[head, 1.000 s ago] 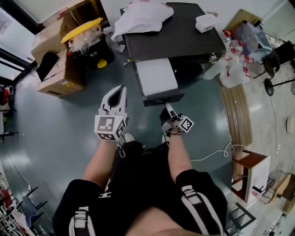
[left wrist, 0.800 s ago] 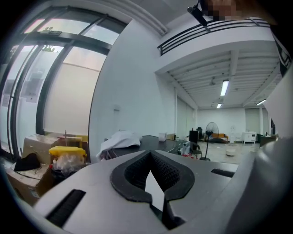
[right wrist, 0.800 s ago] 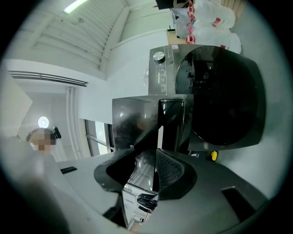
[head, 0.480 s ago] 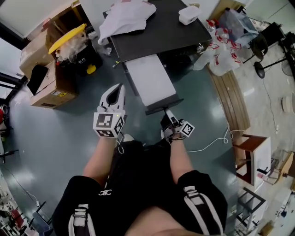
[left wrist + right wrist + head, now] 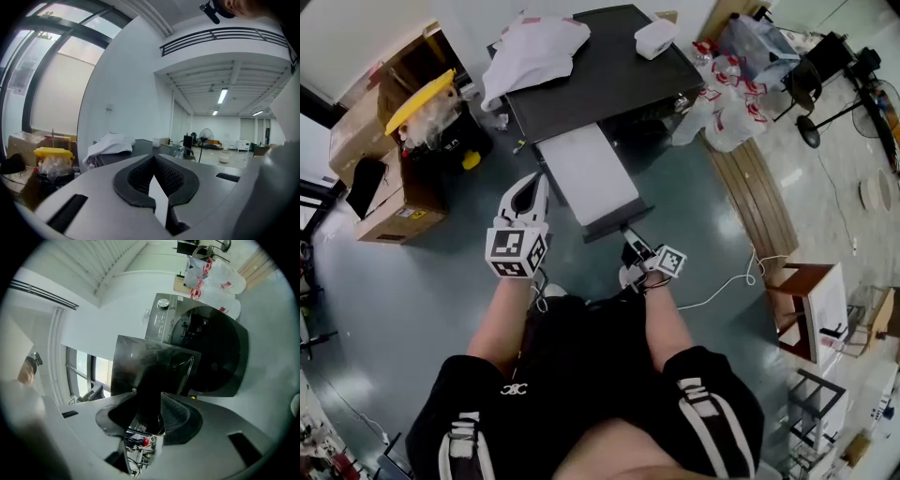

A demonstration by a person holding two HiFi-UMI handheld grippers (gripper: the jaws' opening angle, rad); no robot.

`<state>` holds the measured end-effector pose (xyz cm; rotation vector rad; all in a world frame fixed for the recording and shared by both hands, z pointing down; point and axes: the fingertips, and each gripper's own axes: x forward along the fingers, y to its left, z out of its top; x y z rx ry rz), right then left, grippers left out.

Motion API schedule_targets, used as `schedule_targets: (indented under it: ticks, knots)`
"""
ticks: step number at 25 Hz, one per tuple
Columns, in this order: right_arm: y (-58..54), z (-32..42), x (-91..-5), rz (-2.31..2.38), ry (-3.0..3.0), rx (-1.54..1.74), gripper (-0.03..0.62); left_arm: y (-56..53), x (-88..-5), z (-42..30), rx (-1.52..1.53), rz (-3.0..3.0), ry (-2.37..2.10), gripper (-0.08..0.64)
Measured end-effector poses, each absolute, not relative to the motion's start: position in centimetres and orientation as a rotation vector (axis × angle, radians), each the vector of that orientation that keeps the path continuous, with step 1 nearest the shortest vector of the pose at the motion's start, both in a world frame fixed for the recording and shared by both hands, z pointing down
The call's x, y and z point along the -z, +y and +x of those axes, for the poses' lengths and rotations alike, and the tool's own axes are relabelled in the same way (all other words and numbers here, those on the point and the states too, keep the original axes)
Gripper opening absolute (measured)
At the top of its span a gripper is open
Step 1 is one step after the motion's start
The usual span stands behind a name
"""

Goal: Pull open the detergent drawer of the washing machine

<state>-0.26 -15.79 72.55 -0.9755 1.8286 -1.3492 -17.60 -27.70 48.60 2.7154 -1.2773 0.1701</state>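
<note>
The washing machine (image 5: 609, 70) is seen from above with its dark top. Its detergent drawer (image 5: 586, 173) stands pulled far out toward me, white on top, with a dark front panel (image 5: 617, 223). My right gripper (image 5: 628, 240) is at that panel. In the right gripper view the dark drawer front (image 5: 150, 366) lies between the jaws of the right gripper (image 5: 149, 395). The jaws are opening, and the right pad (image 5: 174, 412) stands clear of the panel. My left gripper (image 5: 534, 184) hangs left of the drawer, touching nothing. In the left gripper view my left gripper (image 5: 152, 159) is shut and empty.
A white cloth (image 5: 530, 52) and a small white box (image 5: 654, 37) lie on the machine's top. Cardboard boxes (image 5: 380, 178) and a yellow-lidded bin (image 5: 422, 101) stand at the left. Plastic bags (image 5: 727, 103), a wooden board (image 5: 764, 206), a stool (image 5: 811, 300) and a white cable (image 5: 727, 286) are at the right.
The drawer has come further out of the machine toward me, drawn by the right gripper. The left gripper has drifted a little alongside the drawer.
</note>
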Motion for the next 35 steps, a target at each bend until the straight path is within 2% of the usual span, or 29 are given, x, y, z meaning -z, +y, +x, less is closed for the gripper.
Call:
schedule_targets:
  ticks: [7,10,12,20,30,35]
  knots:
    - [-16.3,1.6,-70.1,-1.036,1.921,1.379,0.143,-28.5,-46.3,-13.9,-0.155,2.746,-1.225,-0.005]
    - [-16.0,5.6,-70.3,-1.281,1.950,1.394,0.136,-28.9,-45.5,-12.3,-0.143,2.756,-1.209,-0.005]
    - [-15.9,8.6,-69.6,-1.480,2.014,1.325,0.104,-28.8,-44.9,-11.3,-0.133,2.768,-1.199,-0.005]
    - [-17.4,18.2,-58.6,-2.135,2.101,0.755,0.000,-27.6,-41.4,-8.6,-0.087,2.818,-1.179,-0.005]
    - [-18.2,19.3,-37.9,-2.285,2.001,-0.029,0.000,-25.1,-37.4,-8.8,-0.028,2.834,-1.246,-0.005]
    - [-17.7,17.6,-33.9,-2.246,2.058,-0.155,0.000,-24.3,-37.0,-9.2,-0.043,2.833,-1.285,-0.005]
